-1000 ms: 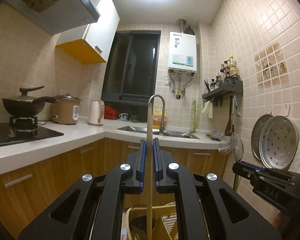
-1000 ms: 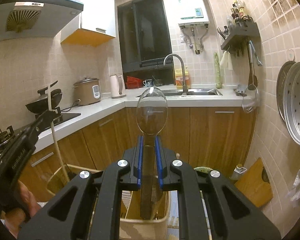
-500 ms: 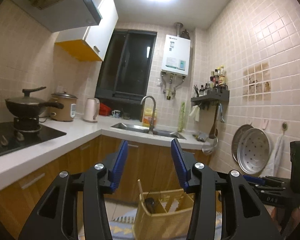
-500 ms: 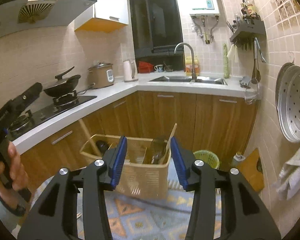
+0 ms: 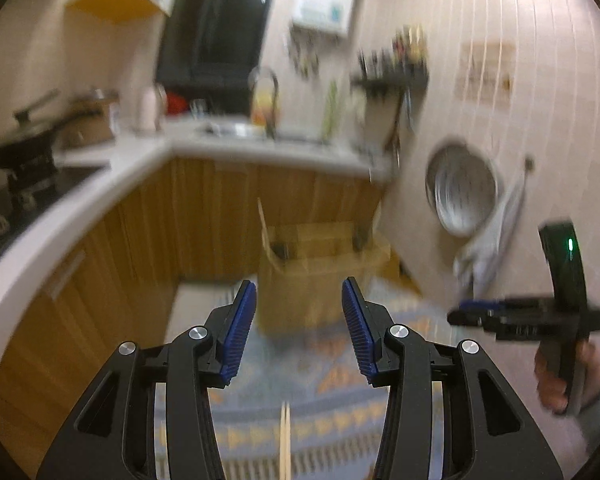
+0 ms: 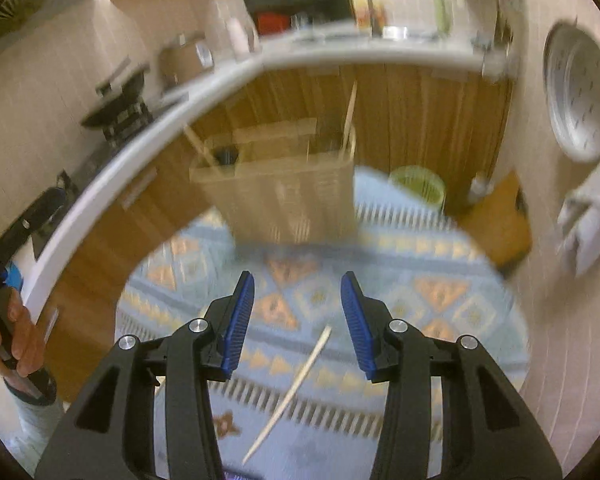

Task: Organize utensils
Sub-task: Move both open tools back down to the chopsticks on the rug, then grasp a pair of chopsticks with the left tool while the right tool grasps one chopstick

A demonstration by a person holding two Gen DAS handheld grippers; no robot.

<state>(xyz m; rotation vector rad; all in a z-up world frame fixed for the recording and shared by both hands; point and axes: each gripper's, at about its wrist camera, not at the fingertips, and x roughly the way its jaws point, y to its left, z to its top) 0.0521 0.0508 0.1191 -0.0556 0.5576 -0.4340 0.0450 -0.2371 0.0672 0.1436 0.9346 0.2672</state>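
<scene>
Both my claws gape empty: my right claw (image 6: 297,320) hangs over a chopstick (image 6: 290,392) on the rug (image 6: 440,280), to carry it to the basket (image 6: 276,196)

No text, label or number can be read in either view; motion blur smears the markings on the water heater (image 5: 325,3) at 12 o'clock in the left wrist view.
</scene>
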